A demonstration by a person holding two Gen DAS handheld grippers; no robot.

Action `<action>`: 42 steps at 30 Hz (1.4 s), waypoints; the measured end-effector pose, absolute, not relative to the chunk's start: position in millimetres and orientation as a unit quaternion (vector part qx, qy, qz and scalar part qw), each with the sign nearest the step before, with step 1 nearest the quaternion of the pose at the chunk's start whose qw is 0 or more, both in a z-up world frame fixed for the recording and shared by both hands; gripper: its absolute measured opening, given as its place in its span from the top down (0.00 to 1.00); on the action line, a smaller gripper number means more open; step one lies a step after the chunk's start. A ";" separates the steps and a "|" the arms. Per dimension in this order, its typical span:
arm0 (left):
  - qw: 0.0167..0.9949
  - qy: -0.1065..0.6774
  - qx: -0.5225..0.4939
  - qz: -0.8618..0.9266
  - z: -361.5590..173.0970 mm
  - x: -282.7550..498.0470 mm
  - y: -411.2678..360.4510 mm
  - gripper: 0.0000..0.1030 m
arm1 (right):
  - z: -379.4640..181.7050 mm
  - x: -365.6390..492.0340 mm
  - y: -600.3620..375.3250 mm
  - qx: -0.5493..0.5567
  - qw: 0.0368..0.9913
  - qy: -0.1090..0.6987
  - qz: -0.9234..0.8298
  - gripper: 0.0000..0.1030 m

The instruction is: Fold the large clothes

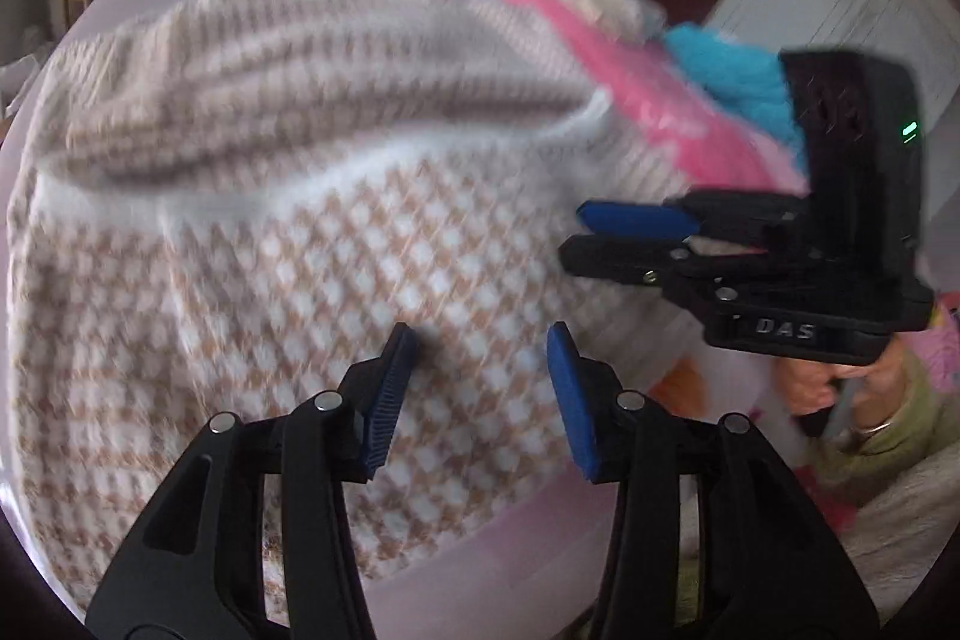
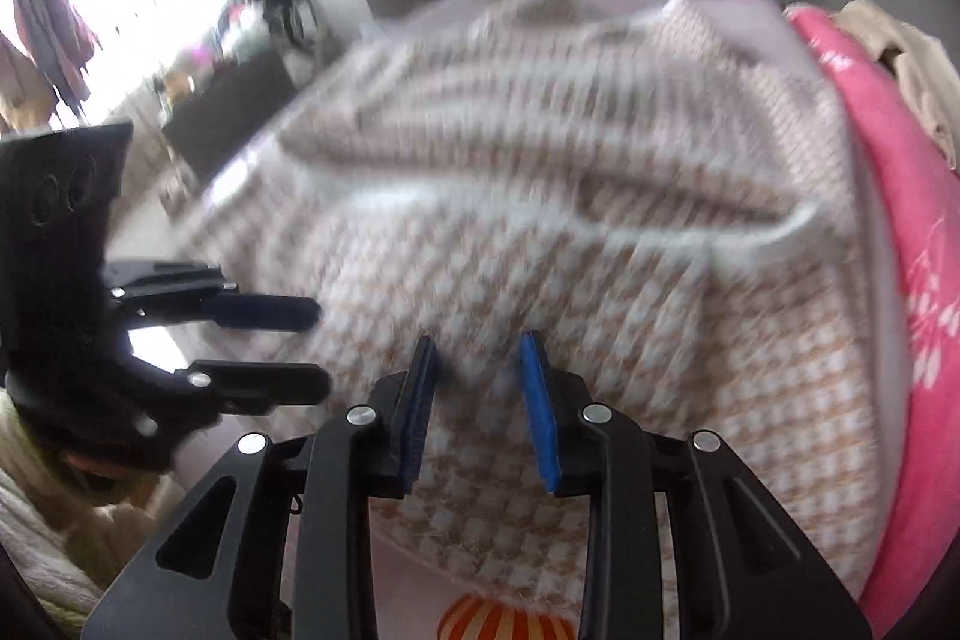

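Both tongs stand open and empty, the left gripper (image 1: 480, 334) and right gripper (image 2: 477, 343) side by side just above the checked beige-and-white garment (image 1: 288, 232) spread ahead of them.

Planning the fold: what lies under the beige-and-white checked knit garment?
Under the beige-and-white checked knit garment a pale lilac bed sheet shows past its edges; anything beneath its middle is hidden.

Fuzzy knit checked sweater (image 1: 312, 244); matt black plastic fingers (image 1: 390, 394), ribbed blue pads.
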State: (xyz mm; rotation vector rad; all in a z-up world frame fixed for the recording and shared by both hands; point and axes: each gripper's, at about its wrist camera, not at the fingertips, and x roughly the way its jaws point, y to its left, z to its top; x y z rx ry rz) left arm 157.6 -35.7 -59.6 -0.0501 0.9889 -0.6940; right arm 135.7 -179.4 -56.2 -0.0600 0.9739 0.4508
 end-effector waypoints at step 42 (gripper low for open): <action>0.927 0.368 0.015 -0.073 -21.3 208.7 81.3 0.92 | -24.1 179.2 -274.4 -0.048 0.917 0.396 0.025 0.93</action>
